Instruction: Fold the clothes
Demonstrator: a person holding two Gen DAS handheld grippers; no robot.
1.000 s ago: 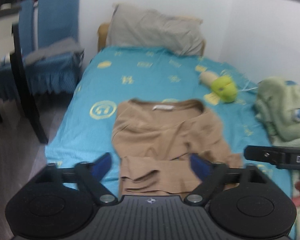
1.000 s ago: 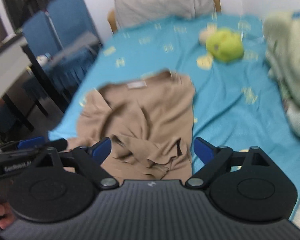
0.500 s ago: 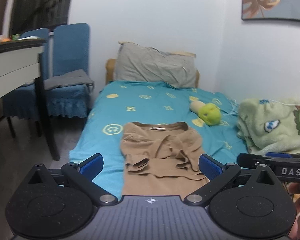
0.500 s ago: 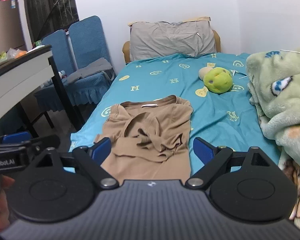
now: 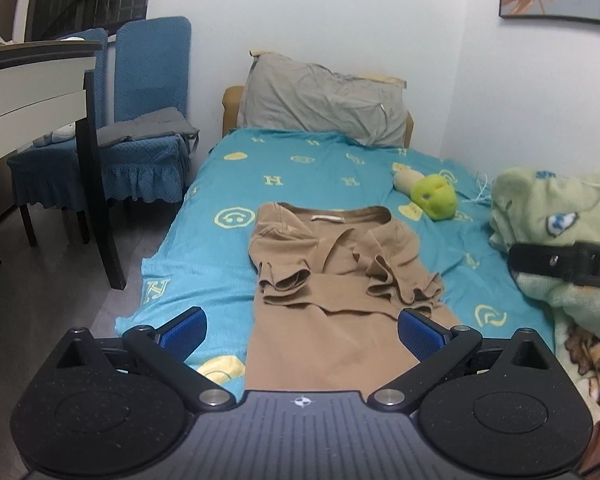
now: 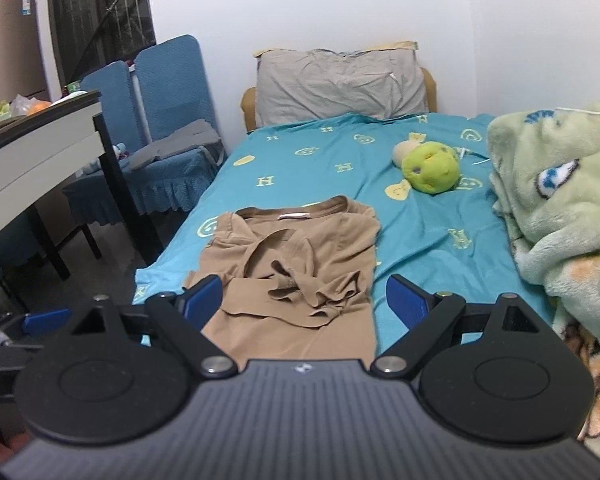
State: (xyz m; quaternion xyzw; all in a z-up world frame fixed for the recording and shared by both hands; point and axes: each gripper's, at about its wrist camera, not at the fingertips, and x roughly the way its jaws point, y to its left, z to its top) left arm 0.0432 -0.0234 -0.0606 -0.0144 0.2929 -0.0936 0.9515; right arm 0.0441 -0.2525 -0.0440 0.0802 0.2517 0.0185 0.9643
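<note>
Both grippers have pulled back from the tan shirt (image 5: 332, 280), which lies on the teal bed (image 5: 300, 176) with sleeves folded in; left gripper (image 5: 302, 328) and right gripper (image 6: 304, 300) hover with jaws spread, so next they should pinch the hem corners evenly and fold toward the collar.

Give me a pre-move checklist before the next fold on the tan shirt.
1. Left tongs open and holding nothing: ok.
2. Right tongs open and holding nothing: ok.
3. Tan shirt lying on the bed, collar at the far end: ok.
4. Both sleeves folded in over the body: ok, though they sit bunched and wrinkled, not flat.
5. Bottom hem visible for a grasp: cannot tell, the tongs bodies hide the near end in both views.
6. Fold area free of other things: ok, the green plush toy and the blanket lie apart from the shirt.
</note>
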